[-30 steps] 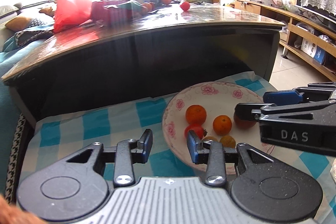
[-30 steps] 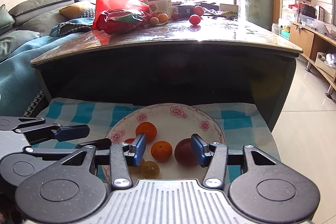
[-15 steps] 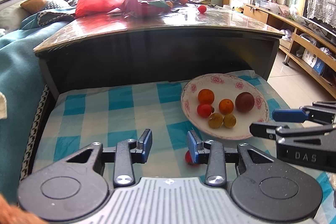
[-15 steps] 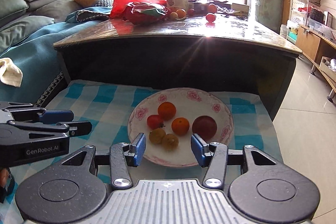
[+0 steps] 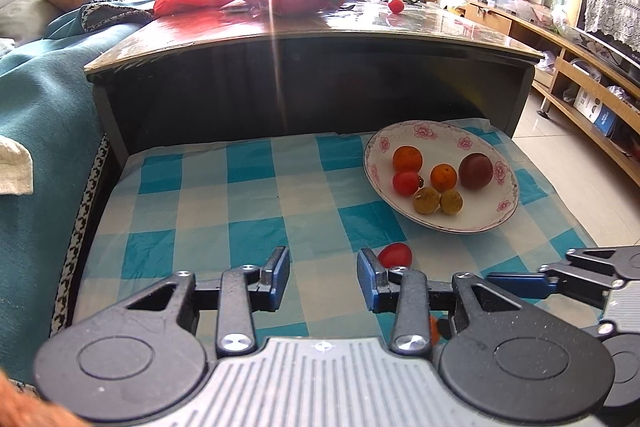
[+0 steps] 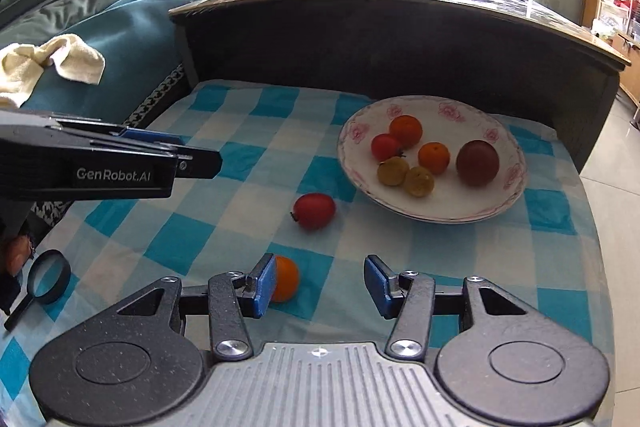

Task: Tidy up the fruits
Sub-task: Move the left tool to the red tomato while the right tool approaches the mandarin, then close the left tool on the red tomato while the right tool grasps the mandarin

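Note:
A white flowered plate (image 6: 496, 205) (image 5: 476, 223) holds several fruits: oranges, a red tomato, two yellow fruits and a dark red one (image 6: 477, 163). A loose red tomato (image 6: 314, 211) (image 5: 395, 254) lies on the checked cloth left of the plate. A small orange (image 6: 285, 279) lies nearer, touching my right gripper's left pad. My right gripper (image 6: 320, 285) is open and empty above the cloth. My left gripper (image 5: 323, 279) is open and empty; the tomato is just beyond its right finger.
A blue-and-white checked cloth (image 6: 248, 163) covers the low surface. A dark table (image 5: 304, 67) with a red bag and more fruit rises behind. A magnifying glass (image 6: 44, 279) lies at the left, a teal sofa with a towel (image 6: 52, 63) beyond.
Both grippers have pulled back and up from the plate. The loose tomato and the small orange on the cloth have come into view.

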Tool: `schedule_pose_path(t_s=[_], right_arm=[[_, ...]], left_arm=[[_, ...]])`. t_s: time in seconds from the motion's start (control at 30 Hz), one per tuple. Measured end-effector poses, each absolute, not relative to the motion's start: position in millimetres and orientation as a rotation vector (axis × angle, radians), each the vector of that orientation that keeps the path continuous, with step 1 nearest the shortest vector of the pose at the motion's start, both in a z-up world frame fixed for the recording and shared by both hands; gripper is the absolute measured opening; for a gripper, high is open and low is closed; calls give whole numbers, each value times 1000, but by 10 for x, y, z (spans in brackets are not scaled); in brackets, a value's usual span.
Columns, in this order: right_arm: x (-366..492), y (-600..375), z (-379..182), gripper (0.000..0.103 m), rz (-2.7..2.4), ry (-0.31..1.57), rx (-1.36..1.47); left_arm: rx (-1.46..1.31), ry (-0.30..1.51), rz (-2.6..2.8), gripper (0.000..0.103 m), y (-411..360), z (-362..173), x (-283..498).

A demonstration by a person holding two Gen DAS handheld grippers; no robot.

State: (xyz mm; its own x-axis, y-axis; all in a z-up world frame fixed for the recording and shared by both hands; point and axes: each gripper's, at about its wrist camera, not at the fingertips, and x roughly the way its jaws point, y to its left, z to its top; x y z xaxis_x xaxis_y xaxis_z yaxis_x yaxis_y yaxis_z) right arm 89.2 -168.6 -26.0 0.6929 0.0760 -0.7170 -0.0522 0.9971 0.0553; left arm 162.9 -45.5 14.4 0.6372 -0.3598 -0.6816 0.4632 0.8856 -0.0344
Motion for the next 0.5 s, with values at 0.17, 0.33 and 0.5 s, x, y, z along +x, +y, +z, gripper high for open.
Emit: schedule_pose_path(t_s=[0.17,0.33,0.5], right_arm=[[1041,-1562,-367,44,100,819,9],[1156,-1476,-493,32,121,858,-25],[1114,-1520,-493,21,137,882,-23]], left_arm=[[145,745,-477,47,-428,128,1670],[146,759,-487,47,-433,64,1729],[165,779,-548,47,-554,-53,1808]])
